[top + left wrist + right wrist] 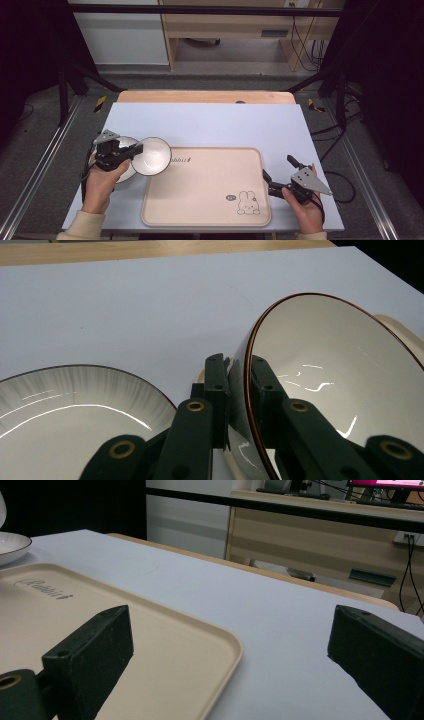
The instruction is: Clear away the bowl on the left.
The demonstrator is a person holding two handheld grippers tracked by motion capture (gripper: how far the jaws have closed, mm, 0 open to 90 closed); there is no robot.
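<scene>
My left gripper (136, 149) is shut on the rim of a white bowl (152, 156) with a thin brown edge. The bowl is tilted on its side and held over the left end of a beige tray (205, 200). In the left gripper view the jaws pinch the bowl's wall (340, 370), one inside and one outside. A white plate (126, 172) with grey streaks lies on the table under that hand, and its rim (65, 410) is close to the jaws. My right gripper (277, 167) stands open at the tray's right edge, with nothing between its jaws (230, 625).
The tray (165, 645) carries a rabbit drawing (248, 202) near its front right corner and lettering at its far left. A pale blue sheet (210, 122) covers the table; a wooden strip (205, 96) runs along the back. Black frame posts stand on both sides.
</scene>
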